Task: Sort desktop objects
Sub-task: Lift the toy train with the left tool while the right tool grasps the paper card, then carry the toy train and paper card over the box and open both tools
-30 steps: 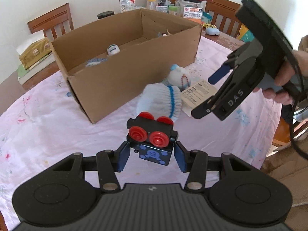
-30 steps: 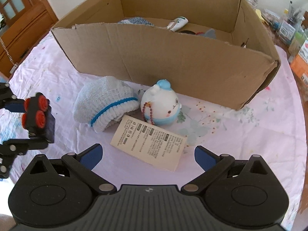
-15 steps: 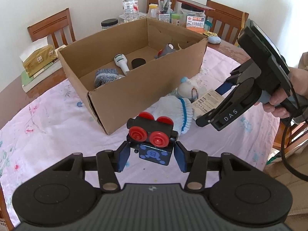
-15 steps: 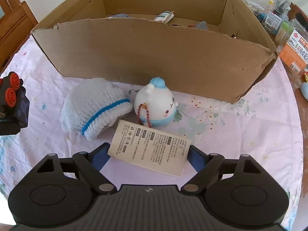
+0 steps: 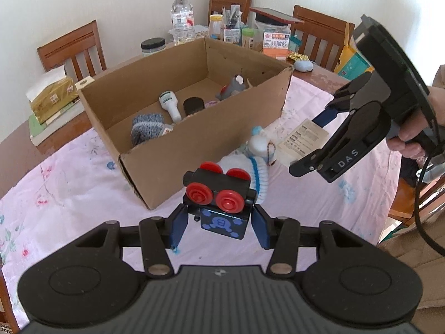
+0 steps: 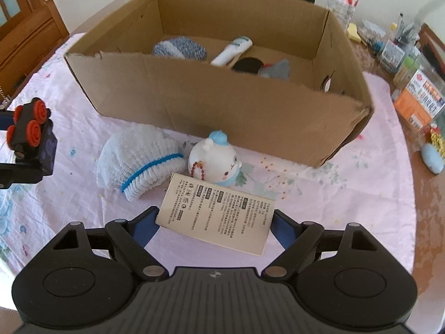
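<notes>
**Ana:** Nearest the left camera, at six o'clock, the left gripper (image 5: 219,224) is clamped on the toy train car (image 5: 219,203), holding it up off the tablecloth (image 5: 69,189). What could slip?

**Ben:** I think the toy could. The blue fingers (image 5: 178,226) pinch only its lower block, and the red wheels sit above them, so a quick swing toward the cardboard box (image 5: 178,150) at twelve o'clock might twist it loose. It could also clip the near wall if carried too low.

**Ana:** And the right gripper (image 6: 214,222)?

**Ben:** Its jaws are spread wide on either side of the printed card (image 6: 217,211), and I can't tell whether they touch it. The card lies flat, so the tips may skate over it or bunch the cloth. The white sock (image 6: 139,161) at eleven o'clock and the round plush toy (image 6: 217,158) just beyond could get nudged.

**Ana:** What differs from a second ago?

**Ben:** The left view now sits higher, showing the bottle and grey things inside the box. The right gripper has come down around the card, which earlier lay well ahead of it.
</notes>
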Available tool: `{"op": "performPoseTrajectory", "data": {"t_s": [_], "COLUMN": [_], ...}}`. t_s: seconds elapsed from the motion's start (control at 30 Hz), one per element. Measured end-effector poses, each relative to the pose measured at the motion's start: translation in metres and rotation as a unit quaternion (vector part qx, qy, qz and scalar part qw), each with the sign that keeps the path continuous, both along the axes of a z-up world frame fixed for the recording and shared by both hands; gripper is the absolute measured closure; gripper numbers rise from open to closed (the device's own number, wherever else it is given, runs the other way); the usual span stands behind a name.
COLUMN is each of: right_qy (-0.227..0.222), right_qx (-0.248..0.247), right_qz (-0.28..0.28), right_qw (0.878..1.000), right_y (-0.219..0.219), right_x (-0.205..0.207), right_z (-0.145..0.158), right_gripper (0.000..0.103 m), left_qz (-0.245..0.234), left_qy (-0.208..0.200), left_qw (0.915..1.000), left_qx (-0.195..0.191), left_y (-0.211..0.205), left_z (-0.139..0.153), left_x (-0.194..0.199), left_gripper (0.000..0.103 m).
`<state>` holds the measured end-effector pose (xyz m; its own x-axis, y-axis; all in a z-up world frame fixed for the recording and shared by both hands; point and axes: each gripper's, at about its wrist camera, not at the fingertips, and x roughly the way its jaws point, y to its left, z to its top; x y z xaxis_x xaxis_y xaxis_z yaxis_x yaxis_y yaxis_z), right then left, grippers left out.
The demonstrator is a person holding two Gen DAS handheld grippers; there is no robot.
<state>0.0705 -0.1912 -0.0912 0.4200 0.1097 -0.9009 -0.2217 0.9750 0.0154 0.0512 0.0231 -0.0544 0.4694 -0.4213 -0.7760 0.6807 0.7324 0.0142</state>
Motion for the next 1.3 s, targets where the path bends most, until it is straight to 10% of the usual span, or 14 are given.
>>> {"op": "performPoseTrajectory", "data": {"t_s": [0.73,1.3], "right_qy": [-0.115,-0.131], "right_qx": [0.002,0.009], "right_qz": [0.075,0.077], "right_qw": [0.991,0.988], "right_y": [-0.023,-0.038], "right_x": [0.014,0.069], "right_z": [0.096,0.101], "right_gripper": [0.014,0.014], "left_qz": [0.004,0.024], "left_qy": [-0.062,-0.059], "left_qw": [0.9981,0.998], "left_qx": [-0.007,0.001], "left_y": [-0.037,-0.066], "left_z": [0.064,0.068], "left_x": [0.028,0.097], "left_gripper": [0.054,0.054]}}
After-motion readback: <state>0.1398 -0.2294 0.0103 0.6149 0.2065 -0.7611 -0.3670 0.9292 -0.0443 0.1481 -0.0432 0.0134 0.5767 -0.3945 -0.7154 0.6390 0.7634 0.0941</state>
